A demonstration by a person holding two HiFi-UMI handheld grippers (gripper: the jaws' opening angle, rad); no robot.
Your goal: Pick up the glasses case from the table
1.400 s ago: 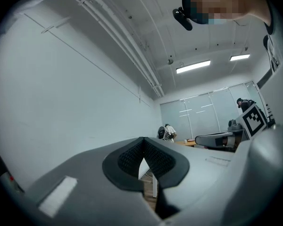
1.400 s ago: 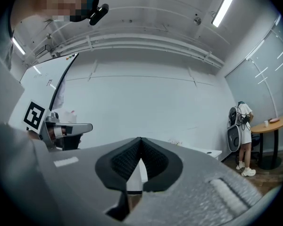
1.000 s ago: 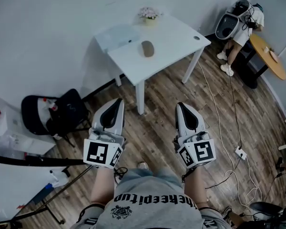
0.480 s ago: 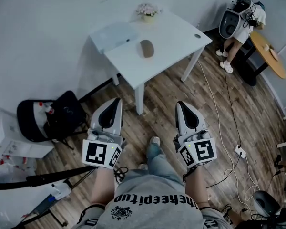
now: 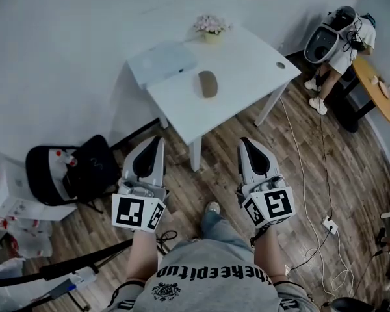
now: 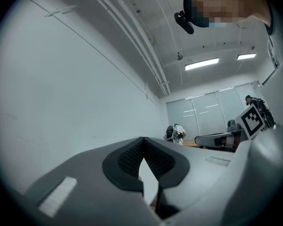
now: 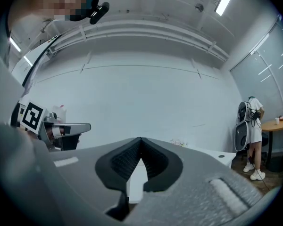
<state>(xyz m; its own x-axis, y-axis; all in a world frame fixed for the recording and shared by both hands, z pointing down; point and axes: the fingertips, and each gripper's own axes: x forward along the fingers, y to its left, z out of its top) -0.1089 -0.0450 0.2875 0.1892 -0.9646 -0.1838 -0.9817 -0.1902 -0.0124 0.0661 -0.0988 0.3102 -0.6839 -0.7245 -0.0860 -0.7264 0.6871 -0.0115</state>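
Brown and oval, the glasses case (image 5: 208, 84) lies on the white table (image 5: 255, 60) in the upper middle of the head view. It is on the half of the top that is nearer to the person, and nothing touches it. Near it, toward the upper left, lies a flat pale laptop (image 5: 162, 62). A small flower pot (image 5: 212, 28) stands at the far edge of the table, by the wall.

Both tongs are in the lower half of the frame, above the wooden floor (image 5: 214, 155), well apart from the table and from the case. The left gripper (image 5: 157, 139) has its jaws closed tip to tip, with nothing between them. The right gripper (image 5: 246, 142) is also closed and empty. Both point toward the table.

At the left edge stands a black chair (image 5: 78, 168). In the upper right corner a person (image 5: 344, 41) stands beside a round wooden table (image 5: 379, 90).
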